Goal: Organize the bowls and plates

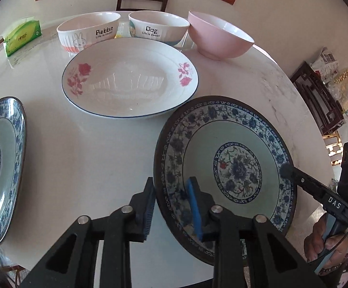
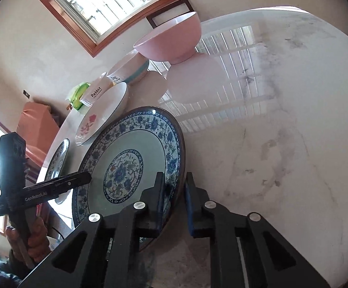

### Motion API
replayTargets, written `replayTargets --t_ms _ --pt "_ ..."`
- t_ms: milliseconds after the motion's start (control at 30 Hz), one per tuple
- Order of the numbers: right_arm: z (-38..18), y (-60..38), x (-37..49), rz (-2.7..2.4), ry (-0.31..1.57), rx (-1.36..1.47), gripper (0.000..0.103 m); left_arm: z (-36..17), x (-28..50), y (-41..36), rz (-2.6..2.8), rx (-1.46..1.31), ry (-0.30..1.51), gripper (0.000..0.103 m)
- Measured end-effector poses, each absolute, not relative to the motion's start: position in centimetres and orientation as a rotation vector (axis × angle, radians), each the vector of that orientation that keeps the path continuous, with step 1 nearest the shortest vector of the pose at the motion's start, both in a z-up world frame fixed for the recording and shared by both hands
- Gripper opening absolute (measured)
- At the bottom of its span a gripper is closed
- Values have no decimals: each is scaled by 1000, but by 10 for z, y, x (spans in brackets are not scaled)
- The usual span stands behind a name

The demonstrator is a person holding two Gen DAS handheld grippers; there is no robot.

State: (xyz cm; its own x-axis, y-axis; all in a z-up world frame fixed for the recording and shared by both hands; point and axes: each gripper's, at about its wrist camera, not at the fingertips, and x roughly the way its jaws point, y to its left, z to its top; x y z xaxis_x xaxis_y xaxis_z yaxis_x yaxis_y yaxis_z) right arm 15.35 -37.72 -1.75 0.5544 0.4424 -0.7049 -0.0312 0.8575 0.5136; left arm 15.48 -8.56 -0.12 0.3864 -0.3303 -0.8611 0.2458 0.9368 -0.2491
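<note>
Left wrist view. Straddling the left rim of the blue-patterned plate [image 1: 224, 170] with the left gripper [image 1: 171, 204]: one pad outside the rim, the blue pad on the inner face, jaws narrowed on the rim and apparently clamping it. Gripping the opposite rim with the right gripper [image 1: 286, 170], probably so as to share the load of a wide, shallow dish and keep it from tipping. Resting near right on the marble table [image 1: 90, 168]; lying empty. Beyond it, standing empty: rose plate [image 1: 130, 81], Rabbit bowl [image 1: 87, 31], Dog bowl [image 1: 158, 27], pink bowl [image 1: 219, 36]. Lying empty at far left: a second blue plate [image 1: 1, 168]. Tissue pack [image 1: 22, 36] sitting far left.

Right wrist view. Clamping the plate's right rim [image 2: 130, 165] with the right gripper [image 2: 174, 192], jaws drawn together on it. Reaching in from the left: the left gripper [image 2: 82, 178]. Bowls lining up behind, presumably awaiting nesting.
</note>
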Motion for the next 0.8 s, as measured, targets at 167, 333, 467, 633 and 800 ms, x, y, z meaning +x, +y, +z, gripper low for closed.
replayTargets --t_ms 167,333,467,633,800 --pt "-15 -375 140 282 926 467 15 -2 148 -81 -361 -107 1104 26" --pt "-14 -368 123 267 922 477 15 -3 134 -81 -360 -83 1081 26" --pt "-12 -362 116 269 918 494 15 0 123 -78 -348 -75 1052 26" --pt "-5 -347 108 283 905 486 15 7 109 -64 -332 -80 1019 26" --pt "-3 -329 107 309 903 473 15 11 101 -45 -305 -106 1006 27"
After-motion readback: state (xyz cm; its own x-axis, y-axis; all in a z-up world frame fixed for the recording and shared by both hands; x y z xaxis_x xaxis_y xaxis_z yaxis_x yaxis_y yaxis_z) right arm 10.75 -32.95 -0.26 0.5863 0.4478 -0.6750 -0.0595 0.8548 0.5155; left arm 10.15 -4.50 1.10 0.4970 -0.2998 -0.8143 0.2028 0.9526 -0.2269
